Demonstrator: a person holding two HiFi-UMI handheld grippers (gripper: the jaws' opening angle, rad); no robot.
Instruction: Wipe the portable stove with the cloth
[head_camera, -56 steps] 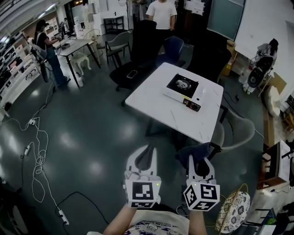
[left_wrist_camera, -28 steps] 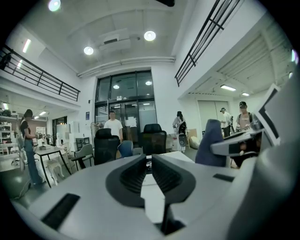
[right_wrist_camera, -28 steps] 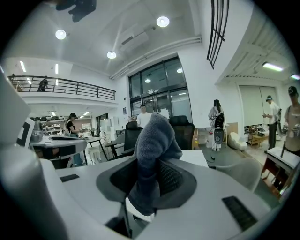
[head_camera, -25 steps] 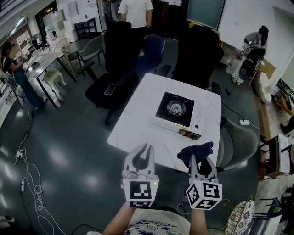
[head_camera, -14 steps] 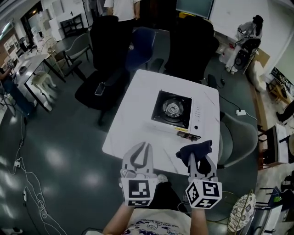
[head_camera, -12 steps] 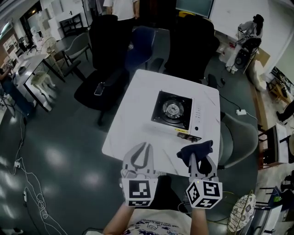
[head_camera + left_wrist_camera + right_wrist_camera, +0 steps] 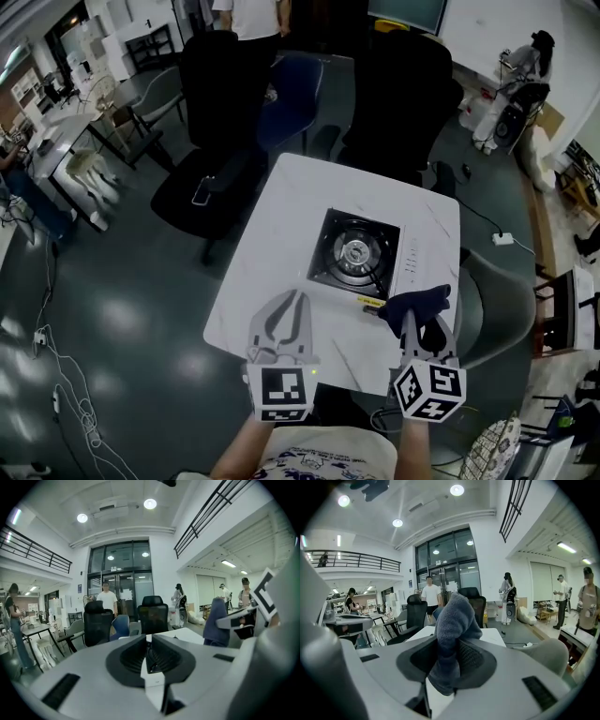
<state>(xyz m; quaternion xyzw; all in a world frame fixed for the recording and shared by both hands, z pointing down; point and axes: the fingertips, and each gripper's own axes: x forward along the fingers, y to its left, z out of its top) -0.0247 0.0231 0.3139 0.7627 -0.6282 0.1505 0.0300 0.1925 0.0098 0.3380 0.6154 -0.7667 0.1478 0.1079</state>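
The surface (image 7: 281, 244) and the portable stove (image 7: 354, 255) are sliding from the upper right of the head view down toward its middle and growing larger. The right gripper (image 7: 422, 323) is shifting rightward, and its cloth (image 7: 417, 302) is now overlapping the stove's near right corner in the frame, where earlier it hung short of the surface

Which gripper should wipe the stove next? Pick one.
Probably right. The right gripper is shut on the cloth and sits nearer the stove; the left gripper is shut and empty.
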